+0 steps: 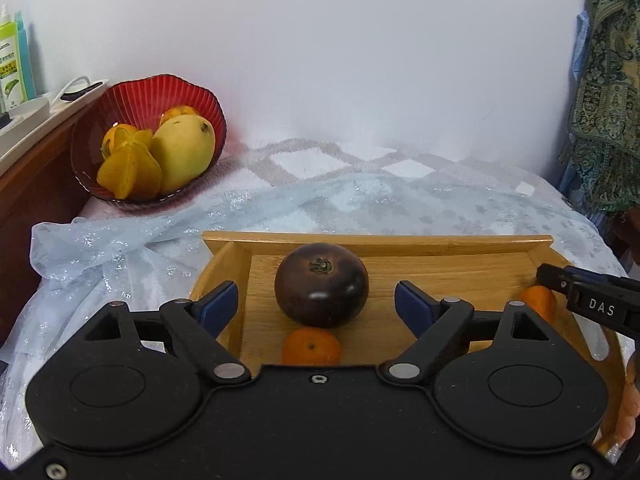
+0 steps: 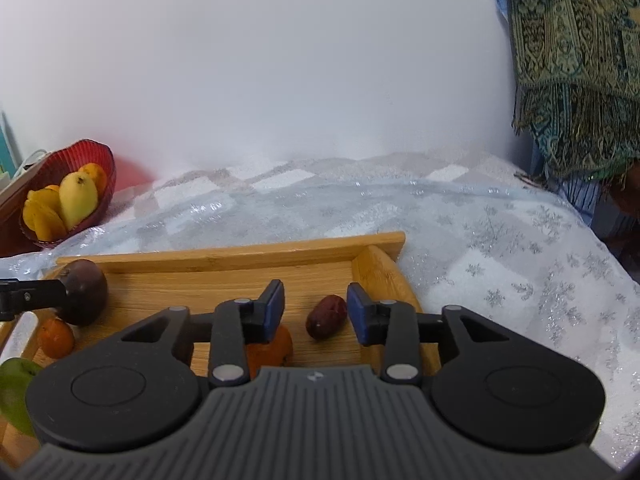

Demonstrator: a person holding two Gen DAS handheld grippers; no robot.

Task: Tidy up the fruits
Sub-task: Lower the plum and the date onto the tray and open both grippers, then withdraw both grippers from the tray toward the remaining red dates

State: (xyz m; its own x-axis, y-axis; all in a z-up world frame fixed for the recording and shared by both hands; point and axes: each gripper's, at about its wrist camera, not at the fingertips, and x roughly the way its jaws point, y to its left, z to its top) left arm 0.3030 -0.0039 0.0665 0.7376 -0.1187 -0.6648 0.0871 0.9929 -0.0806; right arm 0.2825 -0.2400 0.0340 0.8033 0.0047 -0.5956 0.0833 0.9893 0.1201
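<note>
A wooden tray lies on the bed. On it rests a dark purple round fruit with a small orange in front of it. My left gripper is open, its blue pads standing wide of the purple fruit on both sides without touching it. In the right wrist view my right gripper is open over the tray, and a small dark red date lies on the wood between its pads, untouched. Another orange sits under its left finger. A green fruit shows at the left edge.
A red ribbed bowl at the back left holds a yellow mango, a starfruit and oranges. A pale shiny cloth covers the bed. A wooden shelf with bottles stands at left; a patterned scarf hangs at right.
</note>
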